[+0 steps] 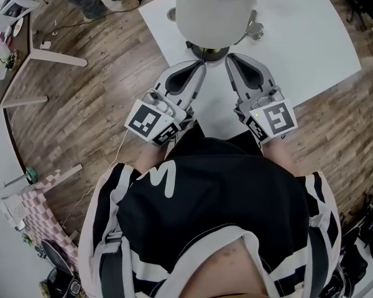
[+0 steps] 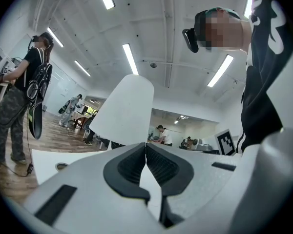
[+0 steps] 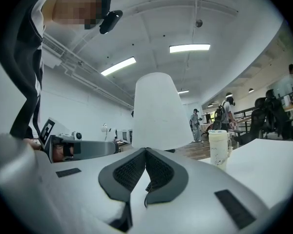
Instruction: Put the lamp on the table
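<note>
Head view: left gripper [image 1: 198, 68] and right gripper [image 1: 232, 59], fingers together and empty, should leave the lamp [image 1: 214, 5] without nudging it.

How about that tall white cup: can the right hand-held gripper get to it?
Probably yes: the tall white cup stands on the white table ahead of the right hand-held gripper, nothing visibly between.

Left gripper [image 1: 201, 67]: held level, pointing away from the torso, jaws closed tip to tip, nothing seen between them. Right gripper [image 1: 231, 58]: level, alongside the left, jaws likewise together and empty. Both sit close in front of the torso, tips angled slightly toward each other.
</note>
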Available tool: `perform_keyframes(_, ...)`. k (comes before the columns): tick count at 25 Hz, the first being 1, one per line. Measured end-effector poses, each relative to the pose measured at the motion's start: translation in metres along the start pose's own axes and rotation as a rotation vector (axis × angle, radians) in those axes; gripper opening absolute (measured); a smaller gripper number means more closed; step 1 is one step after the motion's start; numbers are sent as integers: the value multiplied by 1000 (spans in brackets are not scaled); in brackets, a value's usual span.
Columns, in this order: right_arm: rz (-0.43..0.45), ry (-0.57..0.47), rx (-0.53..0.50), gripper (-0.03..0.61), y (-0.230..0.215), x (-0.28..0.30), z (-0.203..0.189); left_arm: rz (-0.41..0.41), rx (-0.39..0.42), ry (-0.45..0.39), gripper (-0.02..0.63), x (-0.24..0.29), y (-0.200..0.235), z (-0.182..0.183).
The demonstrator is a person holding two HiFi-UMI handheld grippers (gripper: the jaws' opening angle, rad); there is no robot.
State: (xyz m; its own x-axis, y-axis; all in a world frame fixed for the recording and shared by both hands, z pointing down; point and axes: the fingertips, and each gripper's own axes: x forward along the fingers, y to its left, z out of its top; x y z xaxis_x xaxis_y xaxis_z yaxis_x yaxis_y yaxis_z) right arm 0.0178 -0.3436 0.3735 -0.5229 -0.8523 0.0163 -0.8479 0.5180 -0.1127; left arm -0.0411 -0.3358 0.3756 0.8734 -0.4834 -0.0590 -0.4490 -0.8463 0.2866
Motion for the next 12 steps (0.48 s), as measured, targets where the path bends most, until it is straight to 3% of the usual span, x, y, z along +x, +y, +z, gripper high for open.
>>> perform_keyframes(7,51,43,-17,18,4,-3,-6,41,19,-20,8,-4,-5,9)
perform_keyframes(12,108,10,-34,18,11,-9,8,92,43,-40,8,-10,-20,17)
